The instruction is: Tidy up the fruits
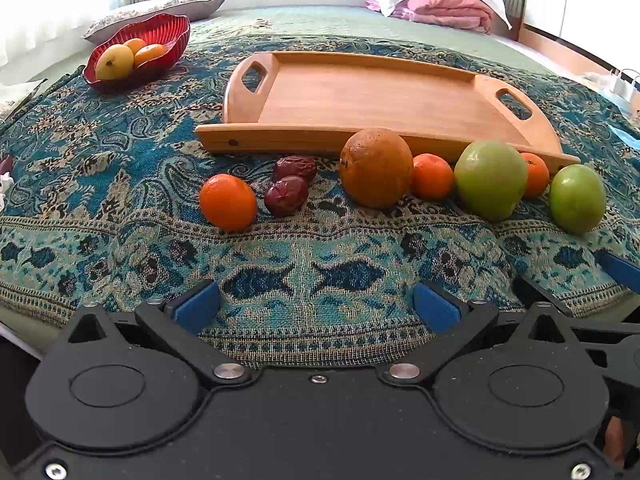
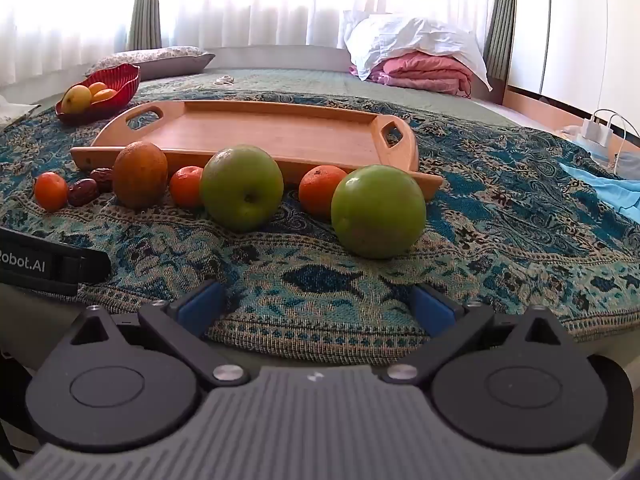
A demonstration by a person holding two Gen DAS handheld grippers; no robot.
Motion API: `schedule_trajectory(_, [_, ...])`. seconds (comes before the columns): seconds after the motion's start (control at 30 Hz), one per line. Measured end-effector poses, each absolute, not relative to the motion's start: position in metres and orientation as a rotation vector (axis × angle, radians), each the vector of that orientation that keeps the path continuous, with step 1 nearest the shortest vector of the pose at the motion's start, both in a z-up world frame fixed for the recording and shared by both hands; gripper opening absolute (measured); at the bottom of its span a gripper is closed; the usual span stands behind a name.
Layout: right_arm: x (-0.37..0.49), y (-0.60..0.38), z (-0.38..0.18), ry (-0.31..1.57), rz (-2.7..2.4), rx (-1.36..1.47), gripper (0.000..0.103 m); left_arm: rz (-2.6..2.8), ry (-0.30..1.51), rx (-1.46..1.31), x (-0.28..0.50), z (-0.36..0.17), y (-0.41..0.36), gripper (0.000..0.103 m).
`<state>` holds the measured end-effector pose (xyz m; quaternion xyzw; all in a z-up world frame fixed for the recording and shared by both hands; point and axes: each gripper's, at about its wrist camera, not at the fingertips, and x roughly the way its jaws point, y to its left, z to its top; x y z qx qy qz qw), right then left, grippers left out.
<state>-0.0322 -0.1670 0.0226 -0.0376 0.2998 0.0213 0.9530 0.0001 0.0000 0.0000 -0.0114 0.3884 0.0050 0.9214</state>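
A row of fruit lies on the patterned cloth in front of a wooden tray. From the left: a tangerine, two red dates, a large orange, a tangerine, a green apple, a tangerine, and a green apple. My left gripper is open and empty, short of the fruit. My right gripper is open and empty, near the right apple.
A red bowl with yellow and orange fruit stands at the back left. Pillows and folded bedding lie at the far end of the bed. A light blue cloth and a charger lie at the right.
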Motion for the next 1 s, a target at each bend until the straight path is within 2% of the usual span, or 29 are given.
schedule_trajectory(1.0, [-0.0324,-0.1661,0.0224,0.609,0.041,-0.089,0.103,0.014,0.798,-0.008,-0.0002,-0.0001,0.0009,0.103])
